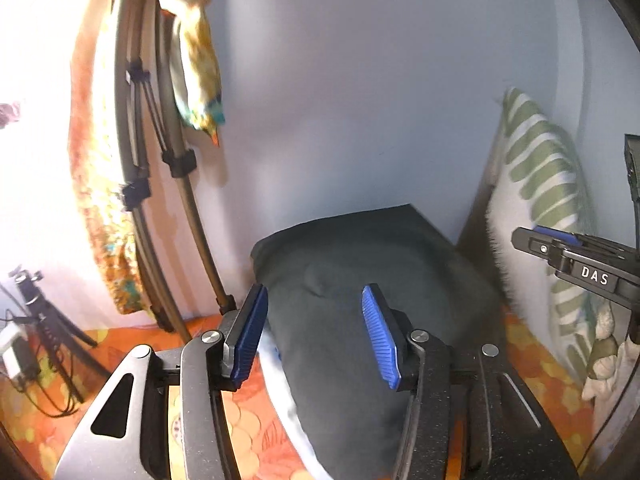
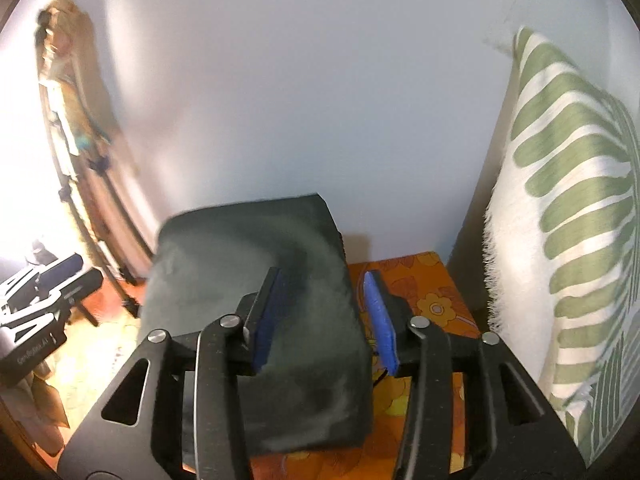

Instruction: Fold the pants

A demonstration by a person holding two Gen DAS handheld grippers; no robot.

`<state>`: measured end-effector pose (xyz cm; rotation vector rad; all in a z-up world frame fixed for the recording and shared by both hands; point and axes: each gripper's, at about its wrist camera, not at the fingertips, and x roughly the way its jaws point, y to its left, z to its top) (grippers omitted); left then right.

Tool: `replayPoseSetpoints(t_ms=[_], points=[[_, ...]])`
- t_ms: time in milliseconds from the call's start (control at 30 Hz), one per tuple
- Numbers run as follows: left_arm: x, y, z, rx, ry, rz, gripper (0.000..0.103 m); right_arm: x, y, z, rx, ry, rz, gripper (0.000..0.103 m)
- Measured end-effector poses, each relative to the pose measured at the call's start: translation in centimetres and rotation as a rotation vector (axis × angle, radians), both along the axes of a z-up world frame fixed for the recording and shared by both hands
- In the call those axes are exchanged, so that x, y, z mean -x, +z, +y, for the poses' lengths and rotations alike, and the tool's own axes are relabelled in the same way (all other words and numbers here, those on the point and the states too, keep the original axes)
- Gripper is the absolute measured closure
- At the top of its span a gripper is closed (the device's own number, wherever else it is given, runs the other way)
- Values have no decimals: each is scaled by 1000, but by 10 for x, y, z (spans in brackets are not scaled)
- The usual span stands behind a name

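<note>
The dark grey pants [image 1: 360, 280] lie folded in a thick stack on the orange flowered bedspread [image 1: 248, 420], against the pale wall. My left gripper [image 1: 316, 336] is open, hovering over the stack's near left part, holding nothing. In the right wrist view the same pants [image 2: 256, 264] fill the middle. My right gripper [image 2: 324, 320] is open over the stack's right edge, its left finger above the cloth and its right finger above the bedspread [image 2: 424, 300]. The right gripper also shows at the right edge of the left wrist view [image 1: 560, 244].
A white pillow with green leaf stripes [image 2: 568, 216] leans upright on the right. Folded tripod poles [image 1: 168, 184] and patterned cloth [image 1: 196, 60] stand at the left wall. A small tripod with cables [image 1: 36, 320] is at far left.
</note>
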<state>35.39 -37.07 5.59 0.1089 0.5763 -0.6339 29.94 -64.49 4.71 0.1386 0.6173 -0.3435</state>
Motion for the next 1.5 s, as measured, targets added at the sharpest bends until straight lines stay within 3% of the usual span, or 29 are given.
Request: replayPoseSetpoints(t_ms=[67,200,267,467,700,933,1233,1400,1500], points=[[17,8,5,8,-11,-3,47,15,13,11,1,13,-13,57],[43,21,16,20,-24,-18,39,49,31,31,-1,30,-46,36],[55,24,25,30,-28,-15,35,67,36,40,-7,33,-59,32],[103,28,45,35,-53,-9,25,113,34,65,25,40,-72,18],[156,29,71,48,-65,6,23,172,28,104,43,65,-93,7],[194,23,96,59,-58,9,23,221,19,141,90,62,-124,0],[224,6,123,67,-37,35,22,257,5,168,52,68,-103,0],[238,-10,136,47,-9,30,20,272,-5,176,-19,83,-112,0],[240,-17,140,42,9,35,20,276,-11,182,-5,81,-111,0]])
